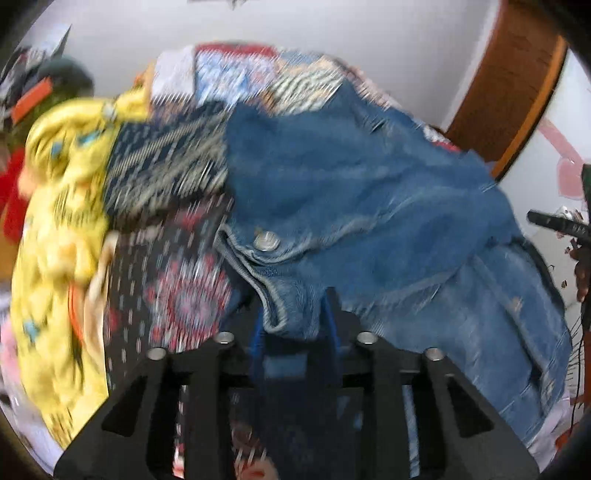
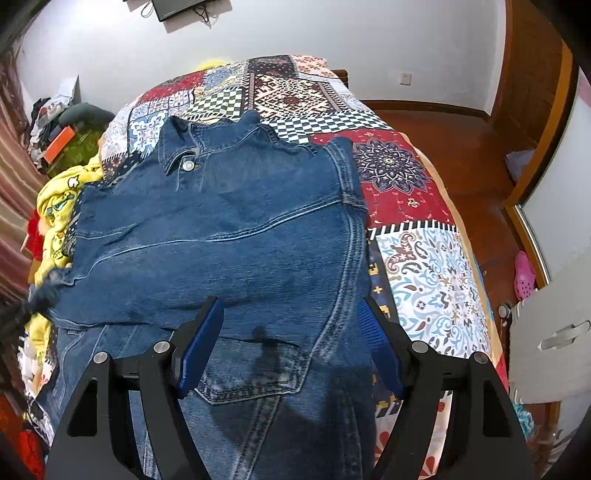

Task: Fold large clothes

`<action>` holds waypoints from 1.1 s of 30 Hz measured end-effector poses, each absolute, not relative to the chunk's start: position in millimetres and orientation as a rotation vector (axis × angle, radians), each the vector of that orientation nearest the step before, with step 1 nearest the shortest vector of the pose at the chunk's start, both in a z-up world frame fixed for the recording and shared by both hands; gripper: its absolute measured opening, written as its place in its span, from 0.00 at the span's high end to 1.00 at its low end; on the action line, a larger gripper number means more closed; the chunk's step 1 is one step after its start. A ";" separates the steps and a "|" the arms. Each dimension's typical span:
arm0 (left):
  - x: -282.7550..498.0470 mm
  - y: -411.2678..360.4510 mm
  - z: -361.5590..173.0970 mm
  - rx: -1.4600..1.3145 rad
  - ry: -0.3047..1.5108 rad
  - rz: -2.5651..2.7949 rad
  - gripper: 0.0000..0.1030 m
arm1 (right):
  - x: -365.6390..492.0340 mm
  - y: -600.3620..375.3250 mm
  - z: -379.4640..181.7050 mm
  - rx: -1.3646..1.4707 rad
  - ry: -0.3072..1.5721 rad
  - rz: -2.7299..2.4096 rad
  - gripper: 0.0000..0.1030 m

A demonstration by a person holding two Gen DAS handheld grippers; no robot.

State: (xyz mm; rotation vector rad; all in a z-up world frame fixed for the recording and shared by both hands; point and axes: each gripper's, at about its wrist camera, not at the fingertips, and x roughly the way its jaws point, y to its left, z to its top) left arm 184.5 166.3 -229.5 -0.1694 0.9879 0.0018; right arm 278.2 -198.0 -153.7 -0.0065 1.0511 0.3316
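Denim jacket (image 2: 221, 236) lies spread on the bed, over the patchwork quilt (image 2: 417, 258), collar toward the far end, a metal snap button (image 2: 189, 165) at the collar. Its lower part overlaps another denim piece with a pocket (image 2: 255, 373), nearest the right camera. Right hand-held gripper (image 2: 291, 347): jaws wide apart, hovering over the jacket's hem area, blue pads (image 2: 201, 347) either side of the fabric, nothing pinched, so released. Left hand-held gripper (image 1: 295, 332): view is motion-blurred; jaws close together with a fold of the jacket's denim (image 1: 291, 314) between the blue pads. Looks clenched on that fold near the buttoned edge (image 1: 266, 242), with the cloth bunched and lifted off the quilt there. Yellow printed garment (image 2: 59, 206) lies crumpled at the left edge of the bed, touching the jacket's left side. Red cloth beside it, partly hidden. Pink shoe (image 2: 523, 275) on the wooden floor (image 2: 461, 155) to the right of the bed, well apart from the jacket. White wall (image 2: 295, 33) behind.
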 end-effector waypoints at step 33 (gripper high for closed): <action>394.5 253.2 -259.0 -0.325 1.025 0.018 0.51 | 443.1 -214.5 -214.5 0.154 1.179 0.279 0.31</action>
